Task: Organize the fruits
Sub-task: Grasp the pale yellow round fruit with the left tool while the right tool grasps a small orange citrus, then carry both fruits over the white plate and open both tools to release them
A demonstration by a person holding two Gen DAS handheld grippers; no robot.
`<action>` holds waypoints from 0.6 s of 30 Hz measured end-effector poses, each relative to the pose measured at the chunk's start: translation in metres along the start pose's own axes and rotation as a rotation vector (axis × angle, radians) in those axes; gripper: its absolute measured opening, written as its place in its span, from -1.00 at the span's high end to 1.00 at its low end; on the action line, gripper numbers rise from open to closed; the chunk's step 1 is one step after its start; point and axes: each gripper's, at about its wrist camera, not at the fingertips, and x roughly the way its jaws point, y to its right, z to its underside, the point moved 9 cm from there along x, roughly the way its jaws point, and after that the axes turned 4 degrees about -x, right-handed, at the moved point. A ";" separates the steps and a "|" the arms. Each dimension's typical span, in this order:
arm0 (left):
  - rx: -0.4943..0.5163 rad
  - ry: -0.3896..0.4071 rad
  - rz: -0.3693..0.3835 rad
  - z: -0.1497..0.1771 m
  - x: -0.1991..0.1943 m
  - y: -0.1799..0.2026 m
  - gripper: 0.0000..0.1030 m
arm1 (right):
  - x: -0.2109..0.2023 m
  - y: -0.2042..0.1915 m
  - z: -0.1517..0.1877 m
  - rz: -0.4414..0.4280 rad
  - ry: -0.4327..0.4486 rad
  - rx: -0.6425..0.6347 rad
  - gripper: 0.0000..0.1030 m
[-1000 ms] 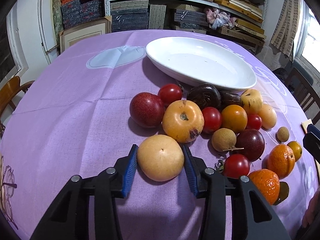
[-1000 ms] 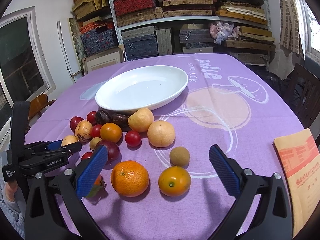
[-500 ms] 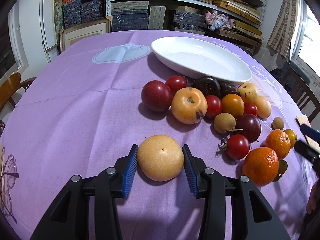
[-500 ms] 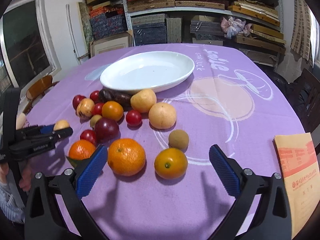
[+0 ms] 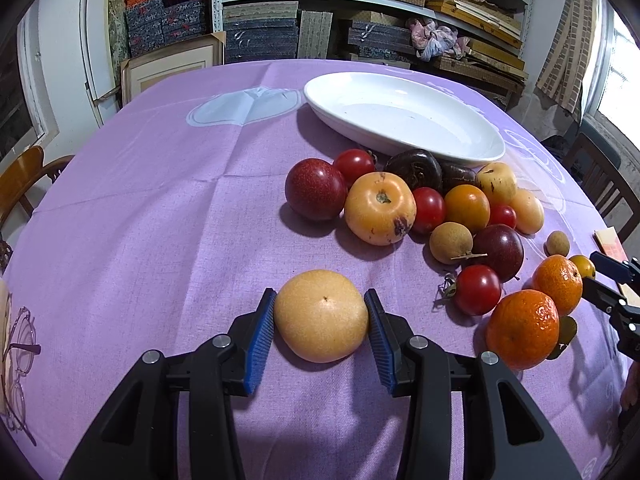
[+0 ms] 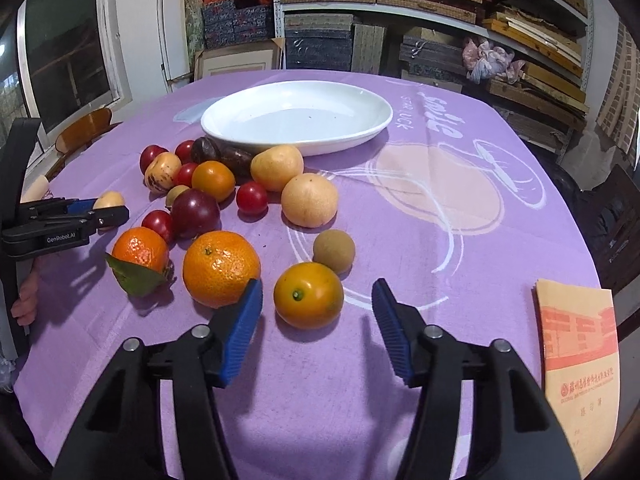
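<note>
Left wrist view has the left gripper [image 5: 321, 320] clamped on a pale yellow round fruit [image 5: 321, 315], both blue pads pressed to its sides, sitting on the purple-clothed counter [image 5: 160, 200] apart from the main fruit pile [image 5: 420, 208]. That pile sits just in front of the white oval plate [image 5: 472, 154]. Over on the right wrist view, the right gripper [image 6: 317, 306] is spread wide around a small orange citrus [image 6: 308, 295], pads not touching it, with a big mandarin [image 6: 221, 268] just left.
</note>
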 end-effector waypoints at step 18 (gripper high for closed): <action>0.004 0.000 -0.005 0.001 0.000 0.001 0.13 | 0.015 -0.003 0.002 -0.052 -0.040 0.010 0.26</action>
